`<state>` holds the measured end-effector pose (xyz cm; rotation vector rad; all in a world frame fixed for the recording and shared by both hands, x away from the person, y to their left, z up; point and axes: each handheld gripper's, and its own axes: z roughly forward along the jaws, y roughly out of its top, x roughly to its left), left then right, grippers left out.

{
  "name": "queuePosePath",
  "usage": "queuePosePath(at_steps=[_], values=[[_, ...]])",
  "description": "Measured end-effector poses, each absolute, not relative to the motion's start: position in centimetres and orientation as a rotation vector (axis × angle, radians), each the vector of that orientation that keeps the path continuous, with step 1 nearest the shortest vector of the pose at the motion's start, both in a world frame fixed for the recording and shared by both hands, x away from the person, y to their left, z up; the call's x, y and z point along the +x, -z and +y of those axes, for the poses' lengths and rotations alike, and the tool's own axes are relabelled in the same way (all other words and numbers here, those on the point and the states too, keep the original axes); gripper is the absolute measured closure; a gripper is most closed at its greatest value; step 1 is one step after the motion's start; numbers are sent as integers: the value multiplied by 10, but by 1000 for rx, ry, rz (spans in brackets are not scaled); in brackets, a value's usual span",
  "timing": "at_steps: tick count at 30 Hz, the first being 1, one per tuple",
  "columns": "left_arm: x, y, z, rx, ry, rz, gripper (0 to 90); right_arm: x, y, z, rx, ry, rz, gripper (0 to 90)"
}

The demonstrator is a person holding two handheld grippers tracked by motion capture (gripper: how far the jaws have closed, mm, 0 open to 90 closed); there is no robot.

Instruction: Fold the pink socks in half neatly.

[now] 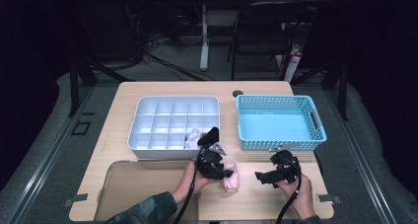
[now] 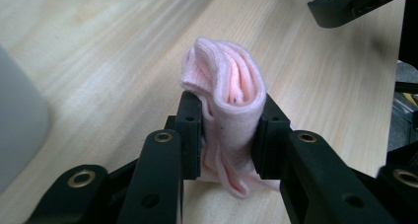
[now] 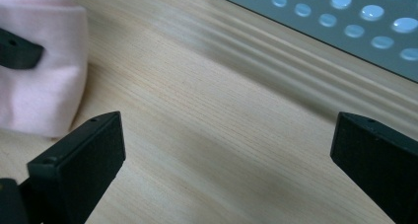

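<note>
High view: tabletop (image 1: 162, 88) evenly lit from above, surroundings left in near darkness; resolution soft, fine detail lost. Left gripper view: pink cloth (image 2: 229, 86) rendered sharp, far tabletop blurred. Right gripper view: soft shadow bands cast beside the blue basket (image 3: 345, 21); near fingers (image 3: 81, 157) slightly defocused.

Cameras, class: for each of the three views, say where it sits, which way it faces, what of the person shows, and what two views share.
High view: above the person's side, facing forward and down on the table; forearms, hands and both grippers show.
Left gripper view: rides the left gripper, looking along its jaws, shut on the pink sock.
Right gripper view: rides the right gripper, facing the tabletop with the blue basket beyond; jaws open.
Shared: both gripper views show the pink sock.
</note>
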<state>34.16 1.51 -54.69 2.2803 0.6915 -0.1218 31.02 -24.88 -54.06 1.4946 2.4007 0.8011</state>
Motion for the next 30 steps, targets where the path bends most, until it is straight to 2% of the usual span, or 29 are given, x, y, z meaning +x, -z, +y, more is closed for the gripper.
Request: queuePosePath(at_steps=[30], values=[[331,518,60,2230,51,710,700,312,542,-251,1488,-777,2402,0]])
